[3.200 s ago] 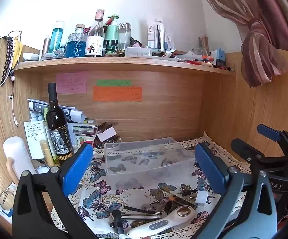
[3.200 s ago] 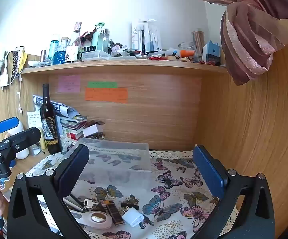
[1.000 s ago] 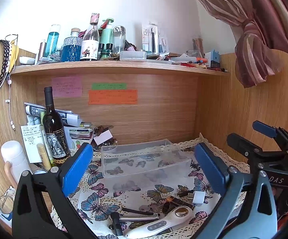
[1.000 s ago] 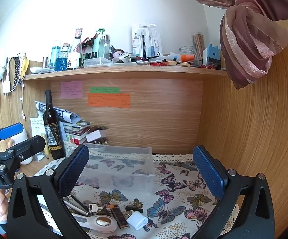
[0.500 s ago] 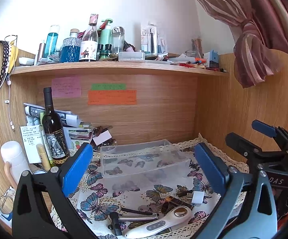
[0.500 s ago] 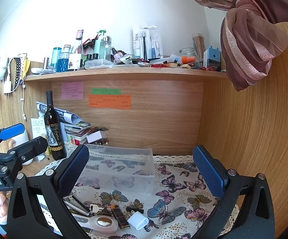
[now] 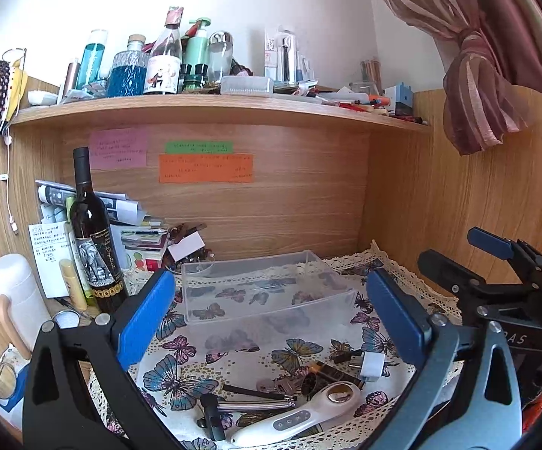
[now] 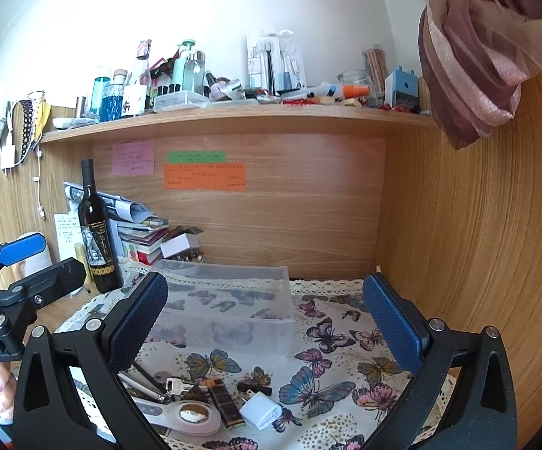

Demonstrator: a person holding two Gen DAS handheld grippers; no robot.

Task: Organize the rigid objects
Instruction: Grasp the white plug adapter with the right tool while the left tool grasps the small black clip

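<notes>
Wooden desk nook with a butterfly-print cloth [image 8: 331, 371], lace-edged, over the desktop; cluttered shelf [image 7: 211, 110] above.

Nearest: left gripper [image 7: 271, 322] and right gripper [image 8: 267, 318] both hover over the cloth, jaws spread wide, nothing between the blue pads, no contact with anything. Each is visible from the other's camera, side by side.

Just under and ahead of them, a loose pile of small hard items at the cloth's front edge: white handheld device [image 7: 301, 412] with a round shiny lens, smooth plastic, long curved handle; white plug adapter [image 8: 260, 409], blocky; metal key [image 8: 175, 385]; dark rectangular lighter-like piece [image 8: 226, 403]; thin dark rods and a metal tool [image 7: 248, 407]. All touching or overlapping, lying flat.

Behind the pile, a bit apart: clear plastic bin [image 7: 263, 285], rectangular, thin see-through walls, empty as far as visible, cloth pattern shows through.

Farther back left: dark glass wine bottle [image 7: 94, 240] upright, stacked papers and books [image 8: 139, 232], sticky notes [image 7: 205, 167] on the back panel.

Progress: looks like the start. Nothing is in the bin, every item is still on the cloth. Whole sort remains; likely first step is picking one item from the pile.
</notes>
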